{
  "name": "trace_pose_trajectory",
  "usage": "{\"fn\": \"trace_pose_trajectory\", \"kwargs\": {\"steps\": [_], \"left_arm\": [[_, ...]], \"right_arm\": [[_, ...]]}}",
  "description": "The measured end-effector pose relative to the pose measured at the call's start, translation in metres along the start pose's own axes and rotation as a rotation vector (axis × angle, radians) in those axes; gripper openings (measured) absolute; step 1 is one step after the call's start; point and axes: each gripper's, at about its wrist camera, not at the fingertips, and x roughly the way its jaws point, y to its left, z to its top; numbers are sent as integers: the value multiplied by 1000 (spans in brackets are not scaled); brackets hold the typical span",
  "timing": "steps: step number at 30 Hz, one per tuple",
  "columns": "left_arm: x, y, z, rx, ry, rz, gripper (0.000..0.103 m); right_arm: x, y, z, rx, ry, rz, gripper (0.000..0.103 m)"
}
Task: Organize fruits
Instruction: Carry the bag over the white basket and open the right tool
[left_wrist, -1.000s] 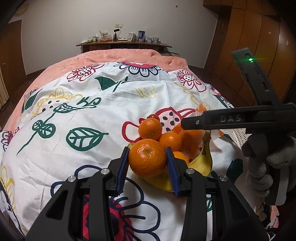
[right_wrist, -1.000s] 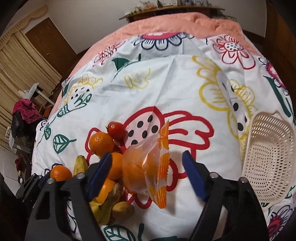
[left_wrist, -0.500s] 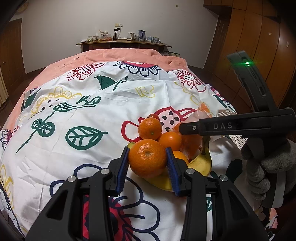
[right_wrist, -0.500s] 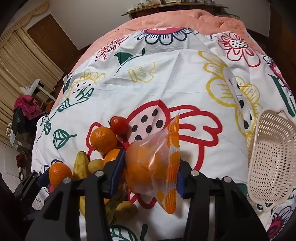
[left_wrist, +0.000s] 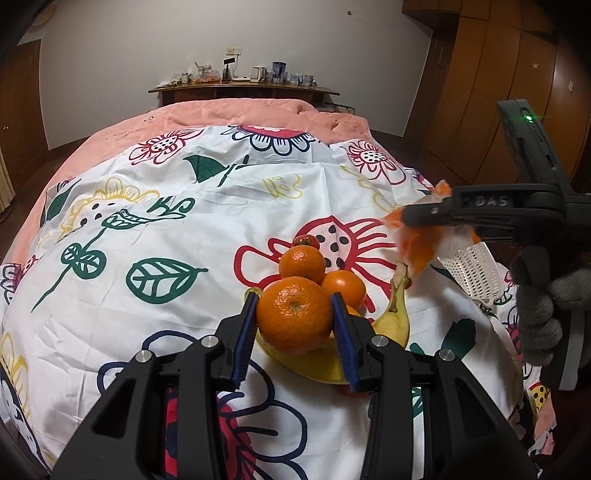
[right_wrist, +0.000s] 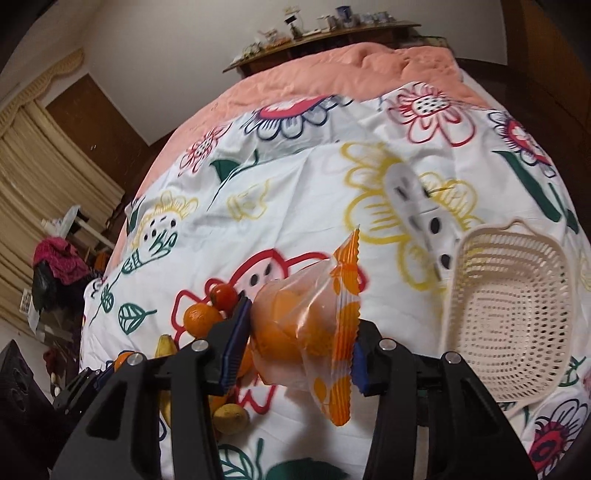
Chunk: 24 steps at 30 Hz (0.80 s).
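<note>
Your left gripper (left_wrist: 294, 322) is clamped on the front orange (left_wrist: 294, 314) at 6 o'clock of the fruit pile (left_wrist: 325, 280), while your right gripper (right_wrist: 301, 345) squeezes the bagged orange (right_wrist: 295, 328), raised at 9 o'clock from the white basket (right_wrist: 517, 325).

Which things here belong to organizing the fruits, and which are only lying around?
Job: left gripper on orange; right gripper on bagged oranges; banana; tomato; basket.
Lying about: shelf clutter; clothes pile.
</note>
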Motion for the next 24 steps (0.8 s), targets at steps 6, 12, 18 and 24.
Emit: {"fn": "trace_pose_trajectory", "kwargs": {"steps": [6, 12, 18, 24], "left_arm": [[-2, -4, 4, 4, 0, -2, 40], [-4, -12, 6, 17, 0, -10, 40], [-1, -20, 7, 30, 13, -10, 40], [-1, -19, 8, 29, 15, -3, 40]], "right_arm": [[-26, -41, -2, 76, -57, -22, 45], [-49, -86, -7, 144, -106, -87, 44], [-32, -108, -18, 177, -68, -105, 44], [-28, -117, -22, 192, -68, -109, 44]]}}
